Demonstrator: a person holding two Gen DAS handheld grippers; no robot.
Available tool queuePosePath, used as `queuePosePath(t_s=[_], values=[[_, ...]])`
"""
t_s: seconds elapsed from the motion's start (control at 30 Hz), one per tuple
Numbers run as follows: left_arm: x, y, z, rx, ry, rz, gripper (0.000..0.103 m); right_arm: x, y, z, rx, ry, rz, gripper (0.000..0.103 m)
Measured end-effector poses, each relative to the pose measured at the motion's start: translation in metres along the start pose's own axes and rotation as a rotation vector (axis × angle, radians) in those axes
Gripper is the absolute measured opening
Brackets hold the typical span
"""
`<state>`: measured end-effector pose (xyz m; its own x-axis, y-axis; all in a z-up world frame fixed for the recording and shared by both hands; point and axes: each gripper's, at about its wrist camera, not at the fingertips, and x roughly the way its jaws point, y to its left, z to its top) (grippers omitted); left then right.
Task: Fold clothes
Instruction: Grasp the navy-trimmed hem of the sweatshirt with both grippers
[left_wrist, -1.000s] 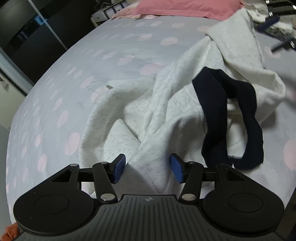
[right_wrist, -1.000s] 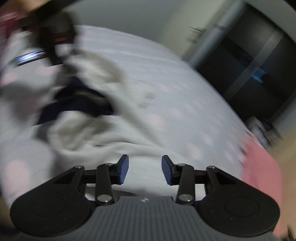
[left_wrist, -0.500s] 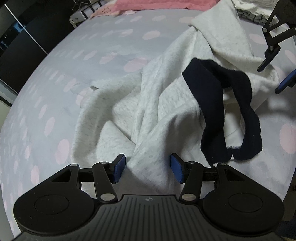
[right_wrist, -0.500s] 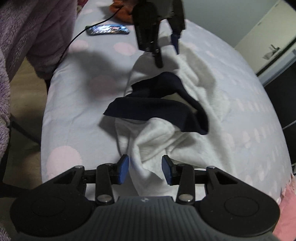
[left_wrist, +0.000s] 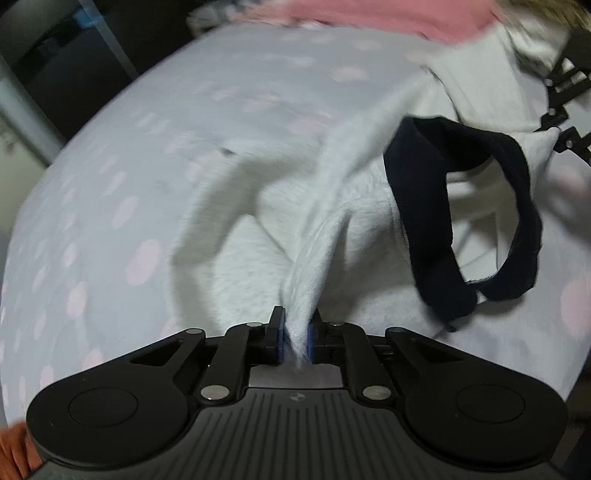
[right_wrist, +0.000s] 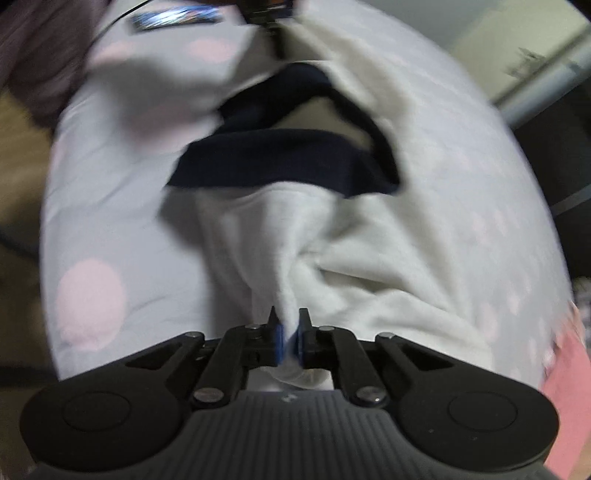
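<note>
Your left gripper and right gripper each close their jaws, pinching the white sweatshirt on the bed.

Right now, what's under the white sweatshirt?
The spotted bedsheet shows around the white sweatshirt; its navy band lies on top. Anything beneath the bunched fabric is hidden.

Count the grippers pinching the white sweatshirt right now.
2. The left gripper clamps a fold of the white sweatshirt at its near edge; the right gripper, on the far side, pinches fabric below the navy collar.
</note>
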<state>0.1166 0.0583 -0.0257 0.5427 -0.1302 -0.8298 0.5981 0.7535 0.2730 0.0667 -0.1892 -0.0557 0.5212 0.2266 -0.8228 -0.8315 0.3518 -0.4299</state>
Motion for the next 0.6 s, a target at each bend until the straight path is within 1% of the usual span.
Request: queuePosePath(t_s=[0.13,0.2,0.3,0.37,0.43,0.53,0.6], values=[[-0.039,0.006,-0.003,-0.093,-0.111,0.068,0.007,-0.032,-0.025,-0.004,0.181,-0.047,-0.22,0.008],[-0.065,0.009,0.0,-0.136,-0.181,0.101,0.007,-0.053,-0.035,-0.005,0.25,-0.082,-0.325,0.008],[-0.111,0.012,0.01,-0.188,-0.295,0.144,0.007,-0.089,-0.05,-0.004,0.33,-0.147,-0.458,0.008],[-0.143,0.011,0.02,-0.202,-0.372,0.179,0.006,-0.117,-0.058,0.001,0.358,-0.19,-0.544,0.007],[-0.18,0.006,0.031,-0.196,-0.454,0.23,0.006,-0.148,-0.063,0.008,0.355,-0.228,-0.63,0.007],[-0.237,-0.001,0.045,-0.19,-0.576,0.299,0.006,-0.201,-0.07,0.021,0.352,-0.301,-0.769,0.007],[-0.275,-0.006,0.052,-0.194,-0.652,0.354,0.006,-0.243,-0.072,0.028,0.37,-0.362,-0.838,0.007]])
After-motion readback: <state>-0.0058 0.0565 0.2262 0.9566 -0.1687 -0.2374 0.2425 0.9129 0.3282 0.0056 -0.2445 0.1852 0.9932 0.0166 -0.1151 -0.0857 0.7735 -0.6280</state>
